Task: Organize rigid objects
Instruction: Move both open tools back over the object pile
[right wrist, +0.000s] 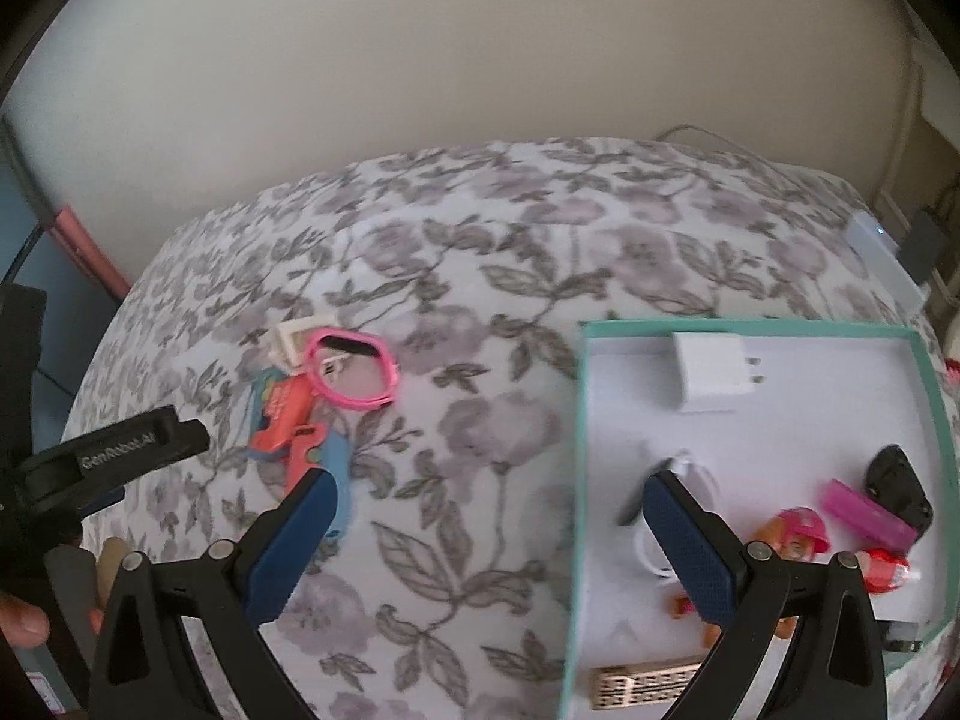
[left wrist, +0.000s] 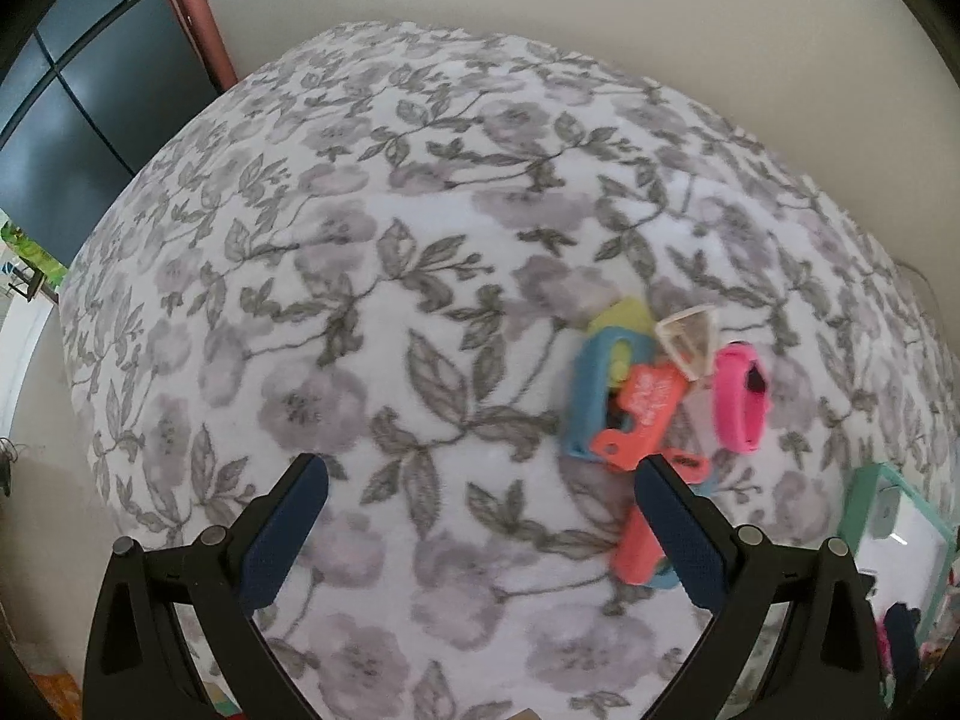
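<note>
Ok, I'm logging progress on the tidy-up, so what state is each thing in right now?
left gripper: open, empty, above the bedspread
right gripper: open, empty
teal box: open, lidless, partly filled
white charger: in the box, prongs out
pink band: on the bedspread, not yet boxed
coral piece: in the loose pile, not yet boxed
purple lighter: lying flat in the box
</note>
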{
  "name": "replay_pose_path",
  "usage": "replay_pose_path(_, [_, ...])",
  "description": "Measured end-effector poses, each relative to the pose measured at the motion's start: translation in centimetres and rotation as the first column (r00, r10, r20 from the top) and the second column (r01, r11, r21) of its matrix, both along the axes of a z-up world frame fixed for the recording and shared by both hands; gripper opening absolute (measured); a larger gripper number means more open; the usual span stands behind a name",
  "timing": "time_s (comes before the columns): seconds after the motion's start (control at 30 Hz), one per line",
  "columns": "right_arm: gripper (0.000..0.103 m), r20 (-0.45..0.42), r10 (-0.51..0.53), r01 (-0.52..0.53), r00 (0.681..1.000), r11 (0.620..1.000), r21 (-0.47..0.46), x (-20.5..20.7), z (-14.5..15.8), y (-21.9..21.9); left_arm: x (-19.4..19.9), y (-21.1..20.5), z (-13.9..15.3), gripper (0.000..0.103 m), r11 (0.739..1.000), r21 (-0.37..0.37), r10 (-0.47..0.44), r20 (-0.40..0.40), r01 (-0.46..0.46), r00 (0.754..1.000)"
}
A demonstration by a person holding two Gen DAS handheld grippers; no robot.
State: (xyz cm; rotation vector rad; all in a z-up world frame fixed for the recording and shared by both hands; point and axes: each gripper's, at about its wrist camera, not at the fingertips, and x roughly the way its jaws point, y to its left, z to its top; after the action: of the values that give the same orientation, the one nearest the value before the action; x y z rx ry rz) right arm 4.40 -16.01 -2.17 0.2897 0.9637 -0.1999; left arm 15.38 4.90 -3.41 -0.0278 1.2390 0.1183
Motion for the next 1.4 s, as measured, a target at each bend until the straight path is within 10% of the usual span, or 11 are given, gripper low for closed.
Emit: replay_pose_path(1.4, [0.103, -0.164, 0.157, -0.17, 0.974, 0.983, -0.071, 6.7, -7.0, 7.2, 2.5, 5.6, -4.7, 0.102, 0.997, -0.061, 0.033, -0.071, -0.037, 0.997])
